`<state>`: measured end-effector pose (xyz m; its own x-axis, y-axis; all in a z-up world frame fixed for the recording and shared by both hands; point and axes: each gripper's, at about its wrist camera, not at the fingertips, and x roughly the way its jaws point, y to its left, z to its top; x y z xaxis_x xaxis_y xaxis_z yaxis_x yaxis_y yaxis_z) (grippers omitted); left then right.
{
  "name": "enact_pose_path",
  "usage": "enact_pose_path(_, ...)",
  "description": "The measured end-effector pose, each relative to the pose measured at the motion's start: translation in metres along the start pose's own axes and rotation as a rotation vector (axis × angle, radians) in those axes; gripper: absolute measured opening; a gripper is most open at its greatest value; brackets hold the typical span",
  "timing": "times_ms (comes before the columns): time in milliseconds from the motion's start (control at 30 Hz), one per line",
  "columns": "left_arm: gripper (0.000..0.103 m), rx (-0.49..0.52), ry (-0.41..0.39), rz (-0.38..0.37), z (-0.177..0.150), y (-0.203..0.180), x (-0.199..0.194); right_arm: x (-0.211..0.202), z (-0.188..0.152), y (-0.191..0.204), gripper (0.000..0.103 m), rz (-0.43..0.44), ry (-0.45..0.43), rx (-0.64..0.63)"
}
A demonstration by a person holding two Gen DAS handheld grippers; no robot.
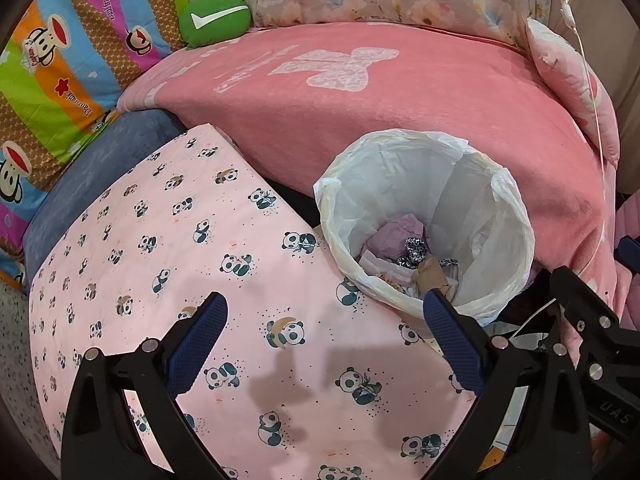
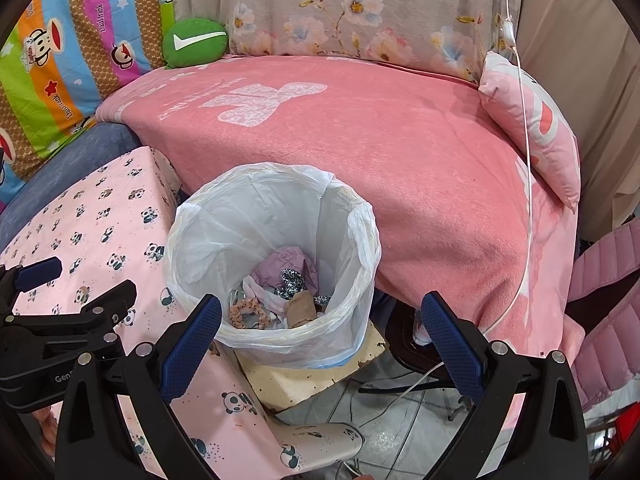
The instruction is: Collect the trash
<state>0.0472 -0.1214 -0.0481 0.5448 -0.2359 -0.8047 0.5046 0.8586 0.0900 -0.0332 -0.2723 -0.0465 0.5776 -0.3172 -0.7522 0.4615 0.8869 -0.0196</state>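
Observation:
A round bin with a white plastic liner (image 1: 496, 200) (image 2: 360, 240) stands between the panda-print surface and the pink blanket. Inside lie crumpled purple paper (image 2: 280, 266), a leopard-print scrunchie (image 2: 291, 280), a peach scrunchie (image 2: 246, 310), brown cardboard (image 1: 432, 274) (image 2: 300, 307) and white scraps. My left gripper (image 1: 326, 316) hovers open over the panda-print cloth (image 1: 168, 240), just left of the bin, holding nothing. My right gripper (image 2: 320, 318) is open and empty right above the bin's near rim. The left gripper's body (image 2: 60, 320) shows at the left edge of the right wrist view.
A pink blanket (image 2: 400, 152) covers the seat behind the bin, with a green cushion (image 1: 214, 18), a striped cartoon quilt (image 1: 60, 60), a floral cloth (image 2: 360, 8) and a pink pillow (image 2: 532, 128). A white cord (image 2: 528, 160) hangs at right. Cables lie on the tiled floor (image 2: 400, 420).

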Motion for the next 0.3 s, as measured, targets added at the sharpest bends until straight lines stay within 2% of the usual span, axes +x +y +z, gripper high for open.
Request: enact_pose_path(300, 0.094, 0.005, -0.002, -0.018, 0.0, 0.0005, -0.0006, -0.0005, 0.0011, -0.0031, 0.099, -0.001, 0.0, 0.003)
